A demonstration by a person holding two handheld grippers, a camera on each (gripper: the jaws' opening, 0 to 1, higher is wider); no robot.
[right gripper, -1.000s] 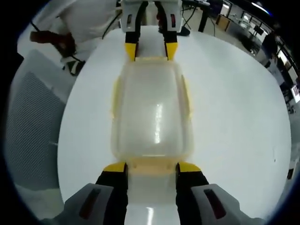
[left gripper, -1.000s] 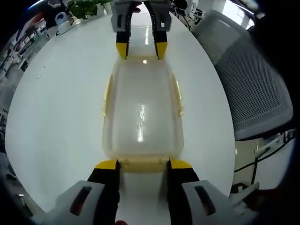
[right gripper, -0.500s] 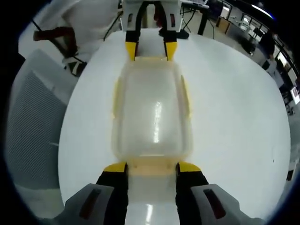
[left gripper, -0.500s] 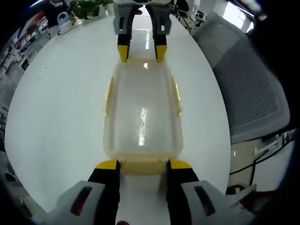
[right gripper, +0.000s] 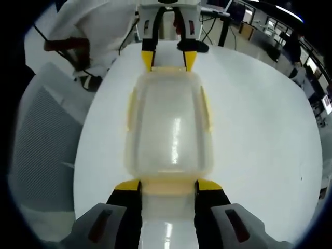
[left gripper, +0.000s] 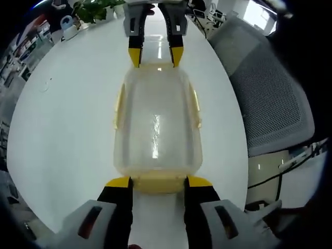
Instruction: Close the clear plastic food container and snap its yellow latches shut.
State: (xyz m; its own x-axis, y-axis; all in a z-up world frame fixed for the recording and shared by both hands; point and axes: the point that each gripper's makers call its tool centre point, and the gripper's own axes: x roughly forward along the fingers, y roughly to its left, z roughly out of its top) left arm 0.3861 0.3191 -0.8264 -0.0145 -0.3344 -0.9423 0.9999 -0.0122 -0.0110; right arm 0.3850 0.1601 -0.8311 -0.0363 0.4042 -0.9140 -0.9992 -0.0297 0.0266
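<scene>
A round white table (left gripper: 62,129) bears the clear rectangular plastic food container (left gripper: 155,124), lid on, lying lengthwise between the two grippers. A grey mesh office chair (left gripper: 270,98) stands just beside the table. The left gripper (left gripper: 156,182) has its yellow-tipped jaws spread wide, flanking the pale yellow end latch (left gripper: 157,183). The right gripper (right gripper: 168,185) is likewise spread wide about the opposite yellow end latch (right gripper: 169,185). Neither visibly grips.

You're working over a glossy white tabletop (left gripper: 67,119) that mirrors overhead light. A grey mesh chair (left gripper: 270,98) stands just beside it, and a green plant (left gripper: 93,8) sits at its far edge, with office desks (right gripper: 259,26) beyond.
</scene>
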